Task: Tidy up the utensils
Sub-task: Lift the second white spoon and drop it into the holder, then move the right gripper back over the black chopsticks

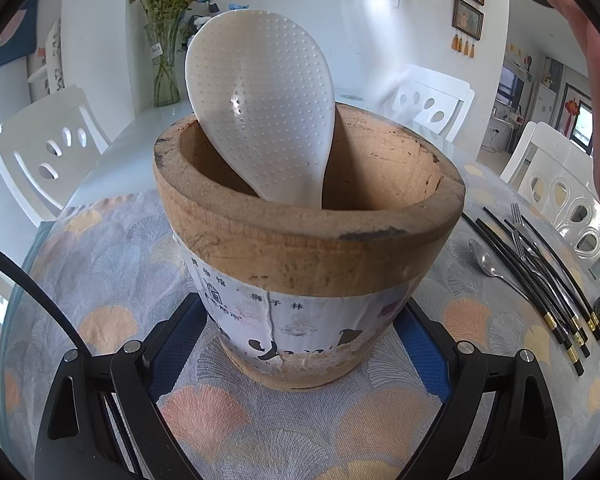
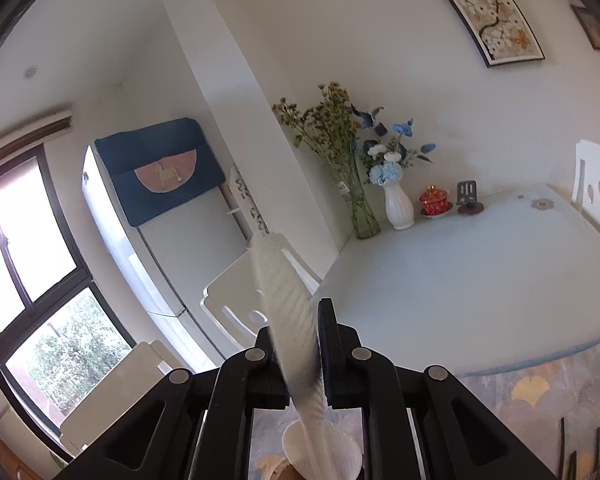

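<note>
The left tongs [image 1: 300, 344] are clamped around the wooden holder [image 1: 304, 216] to steady it; the right tongs [image 2: 300, 344] are pinched on a rice paddle [image 2: 296, 320], another stands inside the holder.

Bright daylight, source the window [image 2: 32, 248] at left of the right wrist view, overexposed panes, glare spot on white rice paddle [image 1: 260, 108], motion-blurred paddle in right view, heavy fisheye curvature, dark vignetted corners
</note>
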Demonstrator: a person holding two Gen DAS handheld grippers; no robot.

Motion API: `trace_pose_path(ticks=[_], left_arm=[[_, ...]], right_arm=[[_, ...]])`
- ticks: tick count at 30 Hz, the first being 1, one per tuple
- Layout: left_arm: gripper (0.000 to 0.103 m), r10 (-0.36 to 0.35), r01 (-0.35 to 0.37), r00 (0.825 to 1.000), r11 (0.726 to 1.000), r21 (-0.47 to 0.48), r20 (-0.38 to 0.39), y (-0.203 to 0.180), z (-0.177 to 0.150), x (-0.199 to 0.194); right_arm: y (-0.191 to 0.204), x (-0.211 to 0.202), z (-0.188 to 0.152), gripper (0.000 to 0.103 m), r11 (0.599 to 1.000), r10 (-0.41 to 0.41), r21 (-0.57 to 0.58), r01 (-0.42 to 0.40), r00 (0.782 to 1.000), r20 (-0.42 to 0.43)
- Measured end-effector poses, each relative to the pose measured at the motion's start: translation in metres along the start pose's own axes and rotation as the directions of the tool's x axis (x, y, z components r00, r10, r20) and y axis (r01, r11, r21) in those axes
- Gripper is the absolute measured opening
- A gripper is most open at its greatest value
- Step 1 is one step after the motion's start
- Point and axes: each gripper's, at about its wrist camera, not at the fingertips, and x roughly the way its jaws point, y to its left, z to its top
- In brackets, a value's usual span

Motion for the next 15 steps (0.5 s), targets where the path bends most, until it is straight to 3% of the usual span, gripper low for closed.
trace_pose_path(ticks=[6, 8, 9, 10, 15], left_arm=[[0.093, -0.001, 0.001, 1.000, 1.000, 0.000, 0.000, -0.001, -0.001, 0.000], [0.093, -0.001, 0.001, 1.000, 1.000, 0.000, 0.001, -0.002, -0.001, 0.000], [0.093, 0.000, 0.000, 1.000, 1.000, 0.001, 0.002, -0.002, -0.001, -0.001], [0.093, 0.002, -0.002, 1.000, 1.000, 0.002, 0.002, -0.003, -0.001, -0.001], [0.093, 0.005, -0.005, 1.000, 1.000, 0.004, 0.003, -0.003, -0.001, -0.001]], right_arm=[[0.002, -0.002, -0.004, 0.020, 1.000, -0.004, -0.014, 0.003, 0.999, -0.047], [0.004, -0.008, -0.004, 0.035, 1.000, 0.001, -0.019, -0.003, 0.998, -0.065], [0.005, -0.014, -0.003, 0.049, 1.000, -0.002, -0.020, 0.001, 0.998, -0.068], [0.006, -0.022, -0.001, 0.053, 1.000, -0.003, -0.018, 0.002, 0.998, -0.057], [0.010, -0.082, 0.020, 0.054, 0.999, 0.018, -0.031, -0.017, 0.999, 0.035]])
